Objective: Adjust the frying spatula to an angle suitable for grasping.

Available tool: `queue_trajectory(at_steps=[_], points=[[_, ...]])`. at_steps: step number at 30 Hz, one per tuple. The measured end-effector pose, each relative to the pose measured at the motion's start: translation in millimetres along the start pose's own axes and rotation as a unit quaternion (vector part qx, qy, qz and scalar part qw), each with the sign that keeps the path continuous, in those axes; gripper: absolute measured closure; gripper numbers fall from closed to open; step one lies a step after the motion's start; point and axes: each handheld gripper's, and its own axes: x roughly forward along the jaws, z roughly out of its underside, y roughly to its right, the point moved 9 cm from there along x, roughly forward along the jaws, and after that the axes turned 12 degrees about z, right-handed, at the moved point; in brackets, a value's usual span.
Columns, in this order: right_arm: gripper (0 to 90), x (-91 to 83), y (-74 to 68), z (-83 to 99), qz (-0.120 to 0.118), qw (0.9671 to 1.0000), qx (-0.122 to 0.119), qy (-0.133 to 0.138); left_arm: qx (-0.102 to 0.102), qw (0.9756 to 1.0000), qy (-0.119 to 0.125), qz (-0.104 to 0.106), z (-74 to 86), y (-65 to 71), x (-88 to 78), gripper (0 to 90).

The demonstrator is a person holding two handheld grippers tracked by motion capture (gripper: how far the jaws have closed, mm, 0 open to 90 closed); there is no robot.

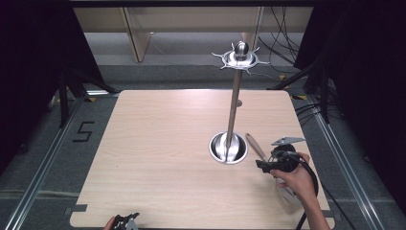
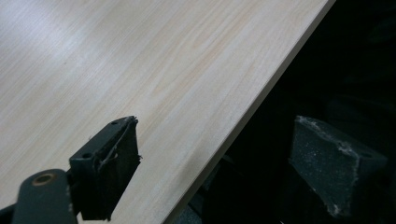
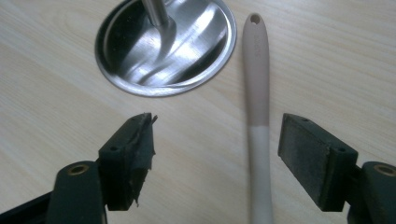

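My left gripper point(image 2: 219, 163) idled wide open at the lower frame edge. My right gripper point(image 3: 215, 154) stood wide, straddling the spatula point(image 3: 258, 121) handle without touching; I judged I should centre on it before closing. Beyond, the stand point(image 3: 163, 44) sat upper left, near the handle's tip.

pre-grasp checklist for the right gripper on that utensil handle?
1. Right gripper open: ok, jaws wide apart.
2. Handle between the jaws: ok, though nearer one jaw, off centre.
3. Pads touching the handle: not ok, both stand clear of it.
4. Handle lies flat on the table, apart from the stand base: ok.
5. Utensil's working end: cannot tell, hidden under the hand.
6. Left gripper out of the way: ok, open at the table's near edge, holding nothing.
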Motion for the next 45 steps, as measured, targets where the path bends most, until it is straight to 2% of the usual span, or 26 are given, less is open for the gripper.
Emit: queue_trajectory(at_steps=[1,5,7,10,12,14,15,16,19,22,23,24,28,30,31,32,34,35,36,37,39,41,42,43,44,45], points=[[30.9,1.4,1.7,2.1,0.001,0.999,-0.014,-0.042,-0.001,1.0,0.0,-0.002,0.0,-0.6,-0.4,14.9],[34.5,12.3,2.0,-1.0,0.001,0.9986,-0.023,-0.046,-0.001,1.0,0.001,0.0,0.1,-0.7,-0.5,14.9],[37.1,20.0,6.9,-5.5,0.015,0.9974,-0.049,-0.05,-0.001,1.0,0.001,0.0,-0.1,-0.5,-0.5,14.9],[39.2,25.0,8.8,-8.4,0.025,0.9959,-0.052,-0.07,-0.002,1.0,0.002,-0.005,-0.1,-1.0,-0.7,14.9],[41.7,31.8,10.4,-10.6,0.028,0.9957,-0.053,-0.071,0.0,1.0,0.0,0.002,0.3,-0.3,-0.5,14.9],[43.5,36.0,11.3,-10.4,0.025,0.995,-0.063,-0.073,-0.003,1.0,0.003,-0.004,-0.1,-0.7,-0.3,14.9],[45.1,39.6,11.8,-9.3,0.024,0.9941,-0.068,-0.081,-0.001,1.0,0.001,0.0,0.2,-0.3,-0.7,14.9],[47.3,42.0,12.9,-8.2,0.031,0.9923,-0.064,-0.101,-0.001,1.0,0.001,-0.005,0.4,-1.1,0.6,14.9],[50.1,45.9,18.6,-11.2,0.041,0.9913,-0.077,-0.099,-0.001,1.0,0.003,-0.007,-0.1,-1.8,-0.2,14.9],[52.9,44.7,20.6,-11.7,0.034,0.9907,-0.074,-0.109,0.0,1.0,0.001,-0.004,0.4,-1.9,0.2,14.9],[54.4,44.4,20.6,-11.3,0.033,0.9908,-0.065,-0.114,0.0,1.0,0.001,-0.004,0.4,-1.6,0.4,14.9],[55.4,46.5,22.8,-12.1,0.029,0.9906,-0.077,-0.109,0.0,1.0,0.0,-0.003,0.5,-1.2,0.4,14.9],[59.4,48.5,25.2,-11.2,0.026,0.9874,-0.081,-0.133,-0.003,0.9999,0.0,-0.011,1.0,-2.5,-0.3,14.9],[62.1,49.6,27.7,-11.1,0.034,0.9857,-0.082,-0.143,-0.002,1.0,0.0,0.0,0.9,-1.3,-0.6,14.9],[63.4,49.7,28.1,-11.6,0.03,0.985,-0.094,-0.141,-0.003,1.0,0.001,-0.001,0.9,-1.4,-0.8,14.9],[63.8,48.4,27.0,-10.6,0.025,0.9837,-0.098,-0.148,-0.003,1.0,0.0,-0.001,1.0,-1.5,-0.8,14.9],[64.5,51.0,27.4,-8.8,0.031,0.9821,-0.098,-0.158,-0.003,1.0,0.0,-0.001,1.0,-1.5,-0.7,14.9],[64.8,51.9,27.3,-8.5,0.022,0.9817,-0.105,-0.157,-0.003,1.0,0.0,-0.005,0.8,-1.2,-1.3,14.9],[65.2,53.9,29.2,-6.8,0.029,0.9806,-0.102,-0.165,-0.003,1.0,0.001,-0.001,0.7,-0.5,-0.7,14.9],[65.6,54.1,26.6,-5.8,0.028,0.9806,-0.088,-0.173,-0.001,1.0,0.001,0.004,0.6,-0.2,-0.3,14.9],[66.5,57.1,31.2,-7.1,0.013,0.9795,-0.115,-0.165,-0.005,1.0,0.004,0.0,0.3,-1.0,0.1,14.9],[66.9,57.5,32.1,-6.2,0.015,0.9785,-0.111,-0.173,-0.002,1.0,0.0,-0.001,0.9,-1.2,-0.8,14.9],[68.3,56.1,30.7,-6.7,0.011,0.9772,-0.099,-0.188,-0.003,1.0,0.0,-0.005,1.0,-1.5,-1.3,14.9],[68.9,59.2,32.6,-8.6,0.007,0.9782,-0.112,-0.174,-0.002,1.0,0.0,-0.003,0.9,-1.4,-0.9,14.9],[69.6,57.4,31.6,-8.2,0.006,0.9769,-0.102,-0.188,-0.003,1.0,0.0,-0.005,1.0,-1.5,-1.4,14.9],[69.7,57.5,31.1,-8.5,0.005,0.9763,-0.106,-0.189,-0.003,1.0,0.0,-0.004,0.9,-1.5,-1.4,14.9]])
